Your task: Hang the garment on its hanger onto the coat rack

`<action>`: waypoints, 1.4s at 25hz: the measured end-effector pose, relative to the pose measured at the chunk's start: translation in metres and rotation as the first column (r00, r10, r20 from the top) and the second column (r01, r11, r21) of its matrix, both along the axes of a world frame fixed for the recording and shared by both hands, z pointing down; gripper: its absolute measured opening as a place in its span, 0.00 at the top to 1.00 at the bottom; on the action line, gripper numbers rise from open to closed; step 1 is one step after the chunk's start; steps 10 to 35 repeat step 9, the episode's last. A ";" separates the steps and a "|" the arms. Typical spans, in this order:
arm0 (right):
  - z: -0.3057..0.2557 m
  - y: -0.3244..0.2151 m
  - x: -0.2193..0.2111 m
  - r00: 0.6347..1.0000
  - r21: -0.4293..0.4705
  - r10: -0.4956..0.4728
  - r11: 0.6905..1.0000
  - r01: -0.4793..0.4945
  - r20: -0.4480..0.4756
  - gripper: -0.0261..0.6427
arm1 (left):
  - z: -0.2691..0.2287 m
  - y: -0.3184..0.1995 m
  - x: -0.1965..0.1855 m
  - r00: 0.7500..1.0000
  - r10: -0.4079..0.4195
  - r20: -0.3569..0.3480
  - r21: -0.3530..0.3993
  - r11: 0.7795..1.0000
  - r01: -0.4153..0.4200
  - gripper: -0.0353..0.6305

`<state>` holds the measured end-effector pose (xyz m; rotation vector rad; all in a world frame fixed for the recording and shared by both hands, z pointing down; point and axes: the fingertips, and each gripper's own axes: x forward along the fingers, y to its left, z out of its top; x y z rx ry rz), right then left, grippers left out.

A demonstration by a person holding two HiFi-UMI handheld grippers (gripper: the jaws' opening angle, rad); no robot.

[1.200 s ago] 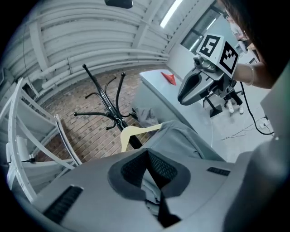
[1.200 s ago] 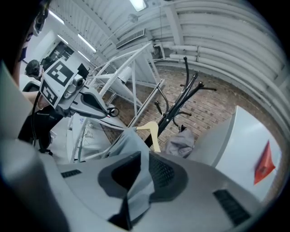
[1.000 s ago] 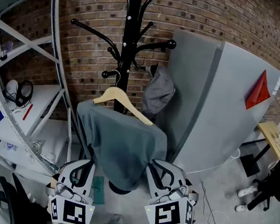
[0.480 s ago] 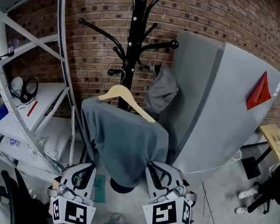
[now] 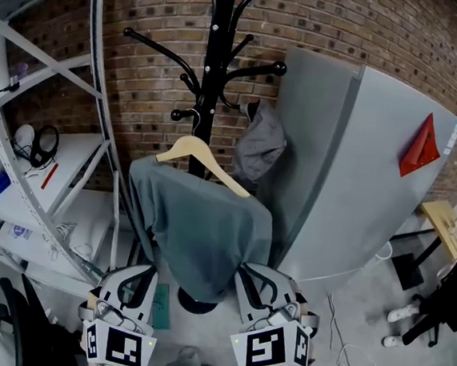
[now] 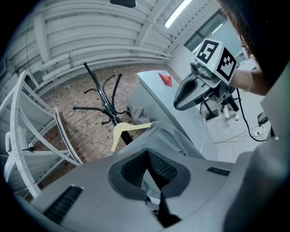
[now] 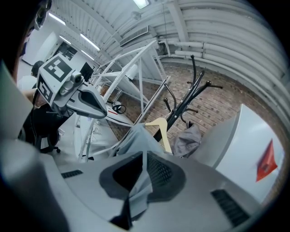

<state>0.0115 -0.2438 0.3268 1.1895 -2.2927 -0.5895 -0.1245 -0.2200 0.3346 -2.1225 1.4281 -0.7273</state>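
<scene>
A grey-green garment (image 5: pixel 200 224) drapes over a wooden hanger (image 5: pixel 203 158) in front of the black coat rack (image 5: pixel 216 56). The hanger's metal hook (image 5: pixel 193 118) sits level with a short peg of the rack; whether it rests on the peg I cannot tell. My left gripper (image 5: pixel 141 273) is shut on the garment's lower left hem, my right gripper (image 5: pixel 254 276) on its lower right hem. In the left gripper view the fabric (image 6: pixel 165 136) runs from the shut gripper (image 6: pixel 146 153) up to the hanger (image 6: pixel 129 130). In the right gripper view a fold of cloth (image 7: pixel 141 183) hangs out of the shut gripper (image 7: pixel 144 156).
Another grey garment (image 5: pixel 260 145) hangs on the rack's right side. A large grey panel (image 5: pixel 358 174) with a red triangle (image 5: pixel 421 148) leans to the right. White metal shelving (image 5: pixel 49 121) holding headphones (image 5: pixel 39 148) stands left. A person's legs (image 5: pixel 434 306) are at far right.
The hanger with the garment has swayed slightly right and back and now sits a little higher by the rack. Both grippers keep their hold at the hem.
</scene>
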 end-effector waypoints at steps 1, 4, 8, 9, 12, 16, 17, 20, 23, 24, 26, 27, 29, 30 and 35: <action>0.000 0.000 -0.001 1.000 -0.002 -0.001 1.000 0.001 0.000 0.89 | -0.001 0.000 0.001 1.000 0.003 -0.004 0.002 1.000 -0.003 0.94; 0.002 0.002 -0.003 1.000 -0.008 -0.007 1.000 0.007 -0.004 0.89 | -0.004 0.001 0.003 1.000 0.011 -0.027 0.014 1.000 -0.011 0.94; 0.003 0.005 -0.005 1.000 -0.013 -0.009 1.000 0.009 -0.004 0.89 | -0.003 0.003 0.002 0.999 0.011 -0.042 0.004 1.000 -0.011 0.94; 0.003 0.006 -0.005 1.000 -0.013 -0.010 1.000 0.010 -0.003 0.89 | -0.003 0.003 0.002 0.999 0.011 -0.042 0.000 1.000 -0.011 0.94; 0.003 0.006 -0.005 1.000 -0.013 -0.010 1.000 0.010 -0.003 0.89 | -0.003 0.003 0.002 0.999 0.011 -0.042 0.000 1.000 -0.011 0.94; 0.003 0.006 -0.005 1.000 -0.013 -0.010 1.000 0.010 -0.003 0.89 | -0.003 0.003 0.002 0.999 0.011 -0.042 0.000 1.000 -0.011 0.94; 0.003 0.006 -0.005 1.000 -0.013 -0.010 1.000 0.010 -0.003 0.89 | -0.003 0.003 0.002 0.999 0.011 -0.042 0.000 1.000 -0.011 0.94; 0.003 0.006 -0.005 1.000 -0.013 -0.010 1.000 0.010 -0.003 0.89 | -0.003 0.003 0.002 0.999 0.011 -0.042 0.000 1.000 -0.011 0.94; 0.003 0.006 -0.005 1.000 -0.013 -0.010 1.000 0.010 -0.003 0.89 | -0.003 0.003 0.002 0.999 0.011 -0.042 0.000 1.000 -0.011 0.94; 0.003 0.006 -0.005 1.000 -0.013 -0.010 1.000 0.010 -0.003 0.89 | -0.003 0.003 0.002 0.999 0.011 -0.042 0.000 1.000 -0.011 0.94; 0.003 0.006 -0.005 1.000 -0.013 -0.010 1.000 0.010 -0.003 0.89 | -0.003 0.003 0.002 0.999 0.011 -0.042 0.000 1.000 -0.011 0.94; 0.003 0.006 -0.005 1.000 -0.013 -0.010 1.000 0.010 -0.003 0.89 | -0.003 0.003 0.002 0.999 0.011 -0.042 0.000 1.000 -0.011 0.94; 0.003 0.006 -0.005 1.000 -0.013 -0.010 1.000 0.010 -0.003 0.89 | -0.003 0.003 0.002 0.999 0.011 -0.042 0.000 1.000 -0.011 0.94; 0.003 0.006 -0.005 1.000 -0.013 -0.010 1.000 0.010 -0.003 0.89 | -0.003 0.003 0.002 0.999 0.011 -0.042 0.000 1.000 -0.011 0.94; 0.003 0.006 -0.005 1.000 -0.013 -0.010 1.000 0.010 -0.003 0.89 | -0.003 0.003 0.002 0.999 0.011 -0.042 0.000 1.000 -0.011 0.94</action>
